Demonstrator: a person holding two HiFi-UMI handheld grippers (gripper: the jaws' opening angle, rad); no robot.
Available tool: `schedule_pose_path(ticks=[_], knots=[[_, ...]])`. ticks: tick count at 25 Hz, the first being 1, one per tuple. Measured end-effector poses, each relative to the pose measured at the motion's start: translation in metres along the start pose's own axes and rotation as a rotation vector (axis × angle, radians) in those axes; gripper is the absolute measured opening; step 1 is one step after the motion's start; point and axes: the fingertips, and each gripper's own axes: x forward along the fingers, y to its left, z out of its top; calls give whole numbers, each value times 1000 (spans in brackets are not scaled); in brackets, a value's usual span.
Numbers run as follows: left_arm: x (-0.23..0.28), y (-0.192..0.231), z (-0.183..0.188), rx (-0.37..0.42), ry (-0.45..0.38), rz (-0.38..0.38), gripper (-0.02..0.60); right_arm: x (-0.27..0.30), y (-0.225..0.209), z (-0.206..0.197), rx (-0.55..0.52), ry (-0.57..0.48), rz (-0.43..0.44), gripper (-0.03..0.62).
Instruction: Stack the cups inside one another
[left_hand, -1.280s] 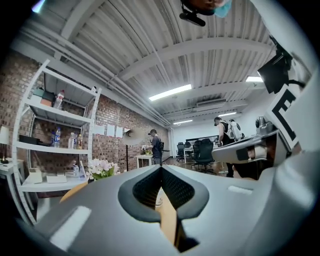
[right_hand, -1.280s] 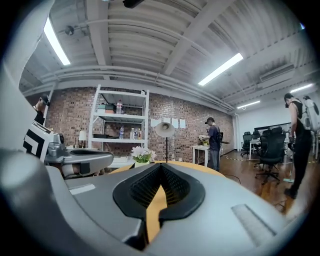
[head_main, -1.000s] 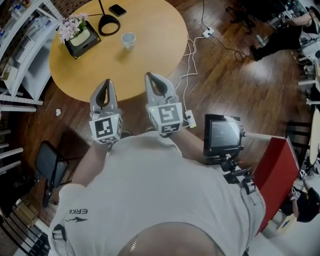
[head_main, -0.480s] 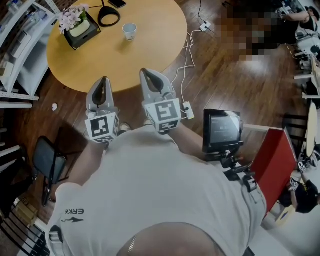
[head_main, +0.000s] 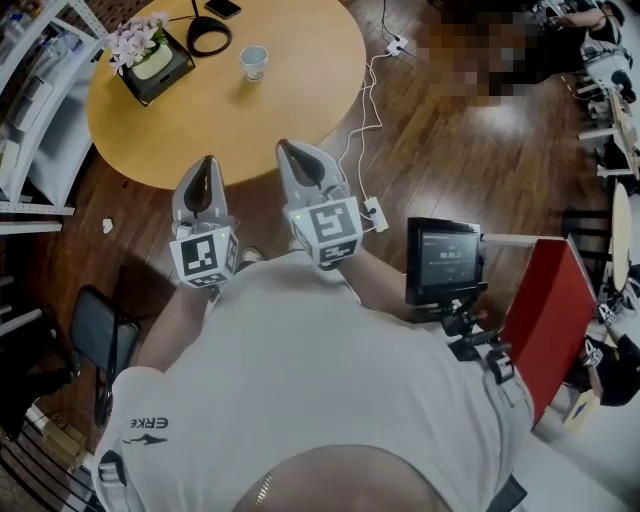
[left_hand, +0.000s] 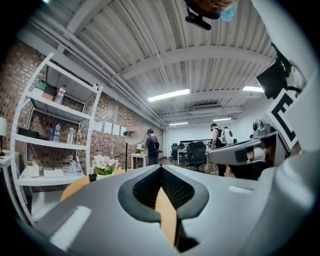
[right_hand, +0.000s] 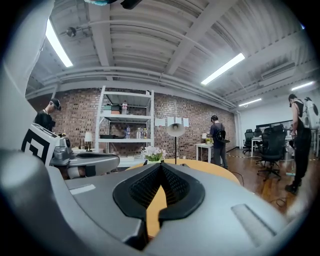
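Wood floor office with brick walls, and a round table (head_main: 210, 130) straight ahead of both grippers. Left gripper (head_main: 207, 162) and right gripper (head_main: 287, 150) sit side by side just in front of the person's chest. Both have their jaws squeezed fully together with nothing in them; each gripper view only shows a sliver of tabletop behind the pads. From the head view, both tips overlap the near edge of the table.

Just right of the right gripper, down on the floor, is a white power strip (head_main: 375, 213) with cables running away from it. Further right there's a small monitor (head_main: 445, 256) on a stand.

On the table, the only cup (head_main: 254, 62) I can see stands upright toward the far side. It's ahead of the grippers, roughly in line with the gap between the 2, and well apart from both. Whether it's 1 cup or several nested, can't tell from here.

Ahead-left of the left gripper, and left of the cup, is a black box of flowers (head_main: 150, 58). Beyond that is a lamp base (head_main: 208, 36), and a phone (head_main: 222, 8) lies at the far edge.

White shelving (right_hand: 127, 125) stands against the brick past the table, and a few people are at desks further back.
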Motion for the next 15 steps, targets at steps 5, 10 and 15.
schedule_pose_path(ticks=[5, 10, 15], knots=[[0, 1, 1, -6, -6, -24, 2, -1, 2, -2, -8, 9, -16, 12], [2, 5, 2, -4, -8, -34, 2, 3, 5, -1, -8, 10, -27, 12], [2, 11, 2, -5, -8, -38, 2, 7, 11, 5, -2, -4, -33, 12]])
